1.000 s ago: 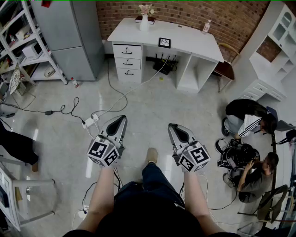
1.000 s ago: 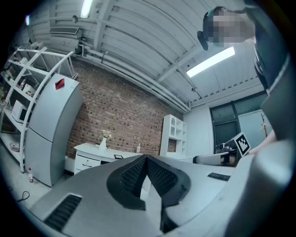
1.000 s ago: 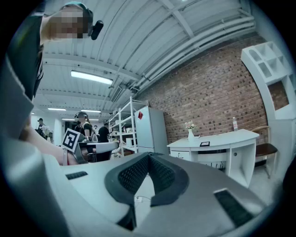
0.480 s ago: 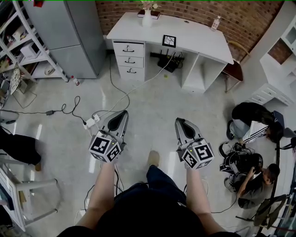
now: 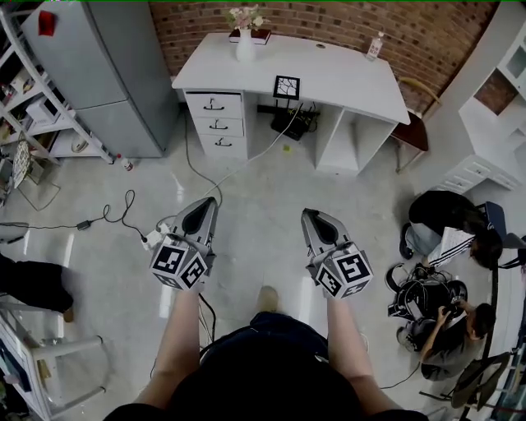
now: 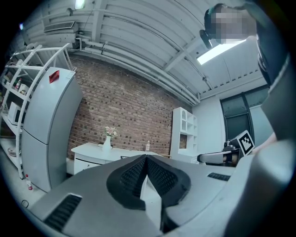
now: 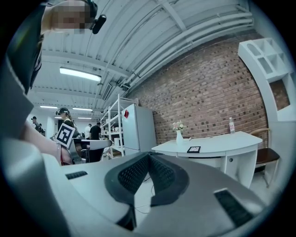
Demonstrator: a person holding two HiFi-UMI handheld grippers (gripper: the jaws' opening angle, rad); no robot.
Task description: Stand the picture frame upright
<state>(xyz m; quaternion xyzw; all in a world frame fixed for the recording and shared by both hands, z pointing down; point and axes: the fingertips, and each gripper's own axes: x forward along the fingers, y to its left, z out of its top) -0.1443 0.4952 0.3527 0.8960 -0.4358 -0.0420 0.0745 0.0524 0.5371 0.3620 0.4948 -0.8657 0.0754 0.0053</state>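
Against the brick wall [image 5: 329, 20], the white tabletop [image 5: 345, 78] is showing nearer than a second ago: the person [image 5: 271, 370] is walking toward it. The left claw [image 5: 210, 201] and the right claw [image 5: 306, 213] are both pressing fully closed on nothing. The picture frame [image 5: 287, 86] is lying at the tabletop's front edge, well apart from them, so grasping is yet to come. A vase [image 5: 245, 48] there is holding flowers [image 5: 244, 16].

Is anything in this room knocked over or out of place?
The picture frame lies flat on the white desk, near its front edge, instead of standing up. Cables also trail loose across the floor.
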